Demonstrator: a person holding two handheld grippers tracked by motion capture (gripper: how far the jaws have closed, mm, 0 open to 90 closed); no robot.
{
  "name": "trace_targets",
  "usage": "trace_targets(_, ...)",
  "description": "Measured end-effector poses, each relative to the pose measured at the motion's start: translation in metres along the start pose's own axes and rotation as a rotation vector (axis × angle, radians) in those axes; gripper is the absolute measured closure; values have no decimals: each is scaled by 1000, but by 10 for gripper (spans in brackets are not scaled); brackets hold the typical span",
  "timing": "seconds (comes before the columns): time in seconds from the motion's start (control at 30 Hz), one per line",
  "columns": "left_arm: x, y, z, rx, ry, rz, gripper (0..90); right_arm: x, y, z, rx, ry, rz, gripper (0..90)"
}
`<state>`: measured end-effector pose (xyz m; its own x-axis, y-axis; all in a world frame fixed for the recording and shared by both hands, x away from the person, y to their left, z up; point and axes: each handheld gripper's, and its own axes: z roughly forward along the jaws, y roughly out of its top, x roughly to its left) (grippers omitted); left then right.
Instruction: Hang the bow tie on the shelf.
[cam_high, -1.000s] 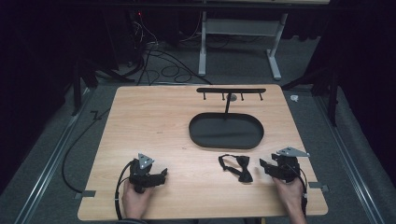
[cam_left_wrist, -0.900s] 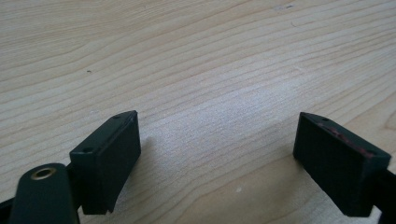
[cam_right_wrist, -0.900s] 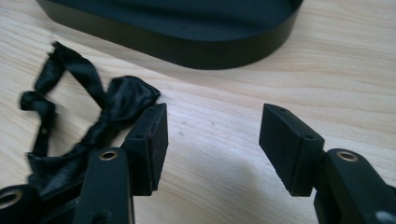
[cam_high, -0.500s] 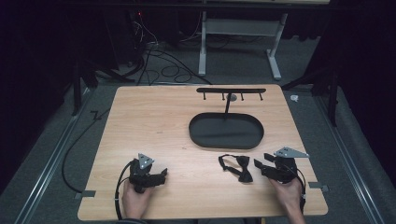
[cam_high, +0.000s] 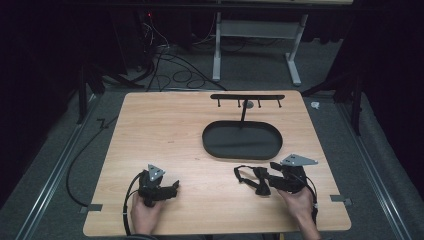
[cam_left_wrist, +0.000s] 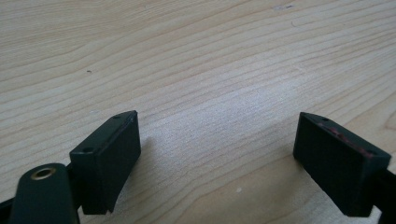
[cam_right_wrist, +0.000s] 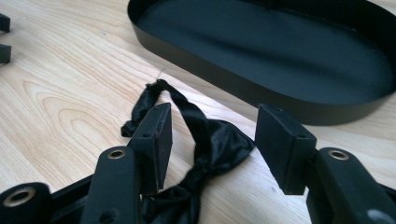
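A black bow tie (cam_high: 251, 178) lies crumpled on the wooden table (cam_high: 170, 135), just in front of the black oval tray (cam_high: 240, 141). My right gripper (cam_high: 271, 177) points left at it. In the right gripper view the bow tie (cam_right_wrist: 219, 140) sits between the two pads, and neither pad touches the cloth. The right gripper (cam_right_wrist: 215, 114) is open, and its jaws have just been closing a little around the tie. My left gripper (cam_high: 175, 188) rests at the near left, open (cam_left_wrist: 215, 126), with bare wood between its pads.
A thin post rises from the tray's far side and carries a black bar with several hooks (cam_high: 247, 97). The tray wall (cam_right_wrist: 210, 70) stands close beyond the bow tie. Cables and a desk frame lie on the floor past the table's far edge.
My right gripper has moved left toward the bow tie, so its jaws now straddle the cloth. The left gripper has stayed still.
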<state>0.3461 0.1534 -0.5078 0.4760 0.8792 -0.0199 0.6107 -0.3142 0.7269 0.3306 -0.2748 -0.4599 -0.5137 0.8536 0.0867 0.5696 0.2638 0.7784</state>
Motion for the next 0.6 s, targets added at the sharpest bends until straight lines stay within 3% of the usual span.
trace_targets(0.6, 0, 0, 0, 0, 0, 0, 153, 18, 19, 26, 21, 48, -37, 537)
